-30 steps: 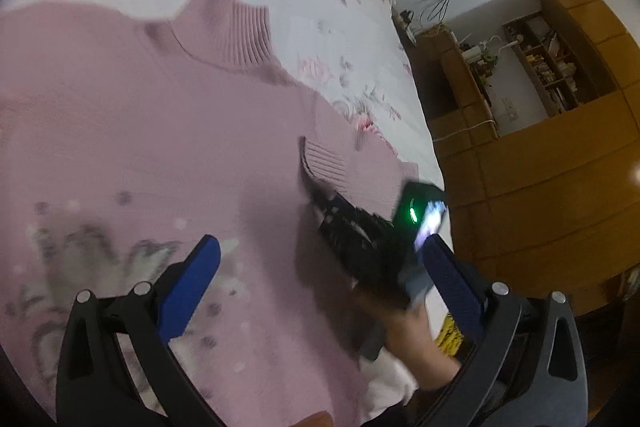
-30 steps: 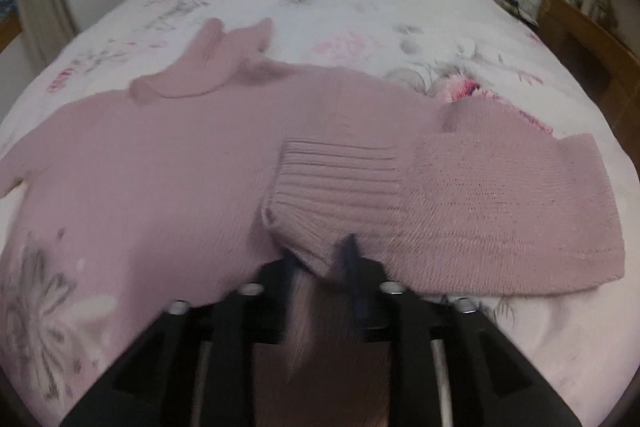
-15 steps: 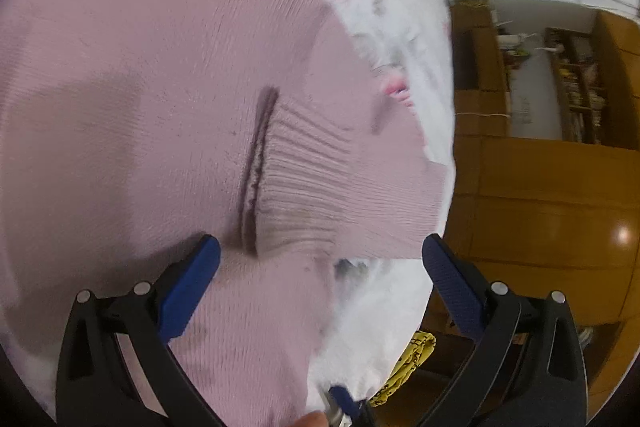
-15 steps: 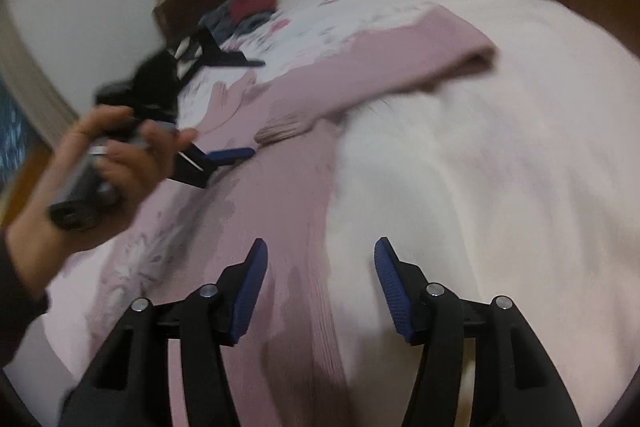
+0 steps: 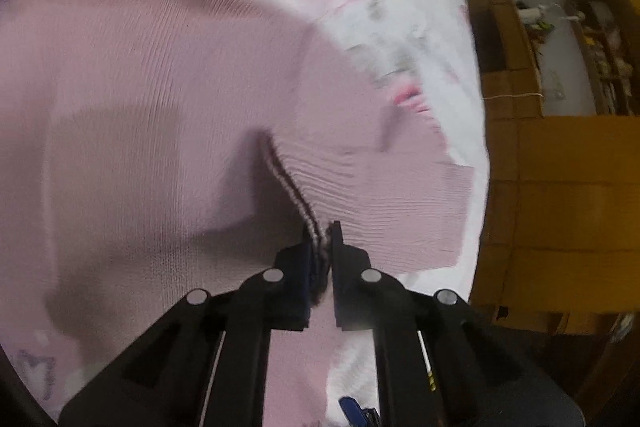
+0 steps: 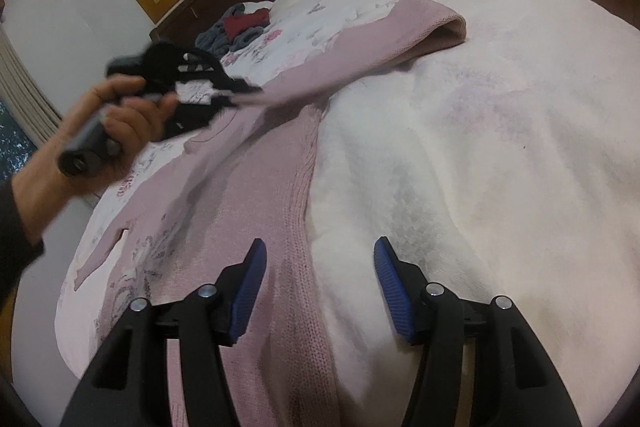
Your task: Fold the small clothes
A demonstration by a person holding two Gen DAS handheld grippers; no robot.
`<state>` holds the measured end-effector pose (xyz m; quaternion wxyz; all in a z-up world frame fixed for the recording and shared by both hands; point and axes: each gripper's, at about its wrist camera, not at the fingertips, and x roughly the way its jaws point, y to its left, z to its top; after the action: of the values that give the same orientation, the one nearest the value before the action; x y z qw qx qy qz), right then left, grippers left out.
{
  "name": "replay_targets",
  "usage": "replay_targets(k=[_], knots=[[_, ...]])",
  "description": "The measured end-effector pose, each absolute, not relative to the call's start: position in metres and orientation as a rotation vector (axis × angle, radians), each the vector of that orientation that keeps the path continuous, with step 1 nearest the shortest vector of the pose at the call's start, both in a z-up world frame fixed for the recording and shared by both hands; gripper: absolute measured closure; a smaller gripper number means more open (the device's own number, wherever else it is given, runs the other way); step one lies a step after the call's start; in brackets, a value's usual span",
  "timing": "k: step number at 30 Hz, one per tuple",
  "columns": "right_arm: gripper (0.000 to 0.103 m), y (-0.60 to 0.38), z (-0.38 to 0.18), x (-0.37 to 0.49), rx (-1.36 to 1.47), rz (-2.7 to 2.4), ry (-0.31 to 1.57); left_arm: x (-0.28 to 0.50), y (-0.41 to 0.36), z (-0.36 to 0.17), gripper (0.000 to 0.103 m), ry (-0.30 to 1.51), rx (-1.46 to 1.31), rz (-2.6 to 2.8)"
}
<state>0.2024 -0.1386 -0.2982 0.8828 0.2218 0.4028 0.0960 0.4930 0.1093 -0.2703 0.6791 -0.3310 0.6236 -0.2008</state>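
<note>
**Left claw has the cuff, right one is just hanging there**

The pink sweater (image 6: 256, 195) lies spread out on the white floral bedspread (image 6: 460, 147), with one sleeve (image 5: 380, 187) folded in across the body. The left gripper (image 5: 320, 239) is clamped tight on that sleeve's ribbed cuff (image 5: 296, 195); you can see the knit pinched between the pads. The right gripper (image 6: 320, 267) has its blue pads spread wide with nothing between them, sitting low over the sweater's side edge. A small clothes pile (image 6: 236, 27) sits up by the headboard.
</note>
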Motion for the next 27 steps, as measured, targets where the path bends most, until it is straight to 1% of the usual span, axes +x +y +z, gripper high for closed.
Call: replay_targets(k=[5,7,11,14,18,22,27], knots=[[0.045,-0.136,-0.299,0.201,0.438,0.193,0.837,0.492,0.138,-0.205,0.098,1.304,-0.687,-0.5],[0.045,-0.134,-0.299,0.202,0.427,0.19,0.837,0.49,0.162,-0.179,0.098,1.266,-0.664,-0.497],[0.045,-0.131,-0.298,0.201,0.407,0.185,0.836,0.483,0.21,-0.143,0.098,1.211,-0.633,-0.471],[0.045,-0.13,-0.298,0.2,0.393,0.179,0.835,0.478,0.253,-0.132,0.098,1.194,-0.624,-0.431],[0.045,-0.126,-0.298,0.199,0.379,0.175,0.836,0.477,0.304,-0.134,0.098,1.202,-0.616,-0.359],[0.044,-0.123,-0.301,0.2,0.366,0.171,0.842,0.474,0.348,-0.159,0.098,1.239,-0.625,-0.291],[0.044,-0.123,-0.301,0.2,0.361,0.166,0.848,0.469,0.394,-0.202,0.098,1.282,-0.661,-0.22]])
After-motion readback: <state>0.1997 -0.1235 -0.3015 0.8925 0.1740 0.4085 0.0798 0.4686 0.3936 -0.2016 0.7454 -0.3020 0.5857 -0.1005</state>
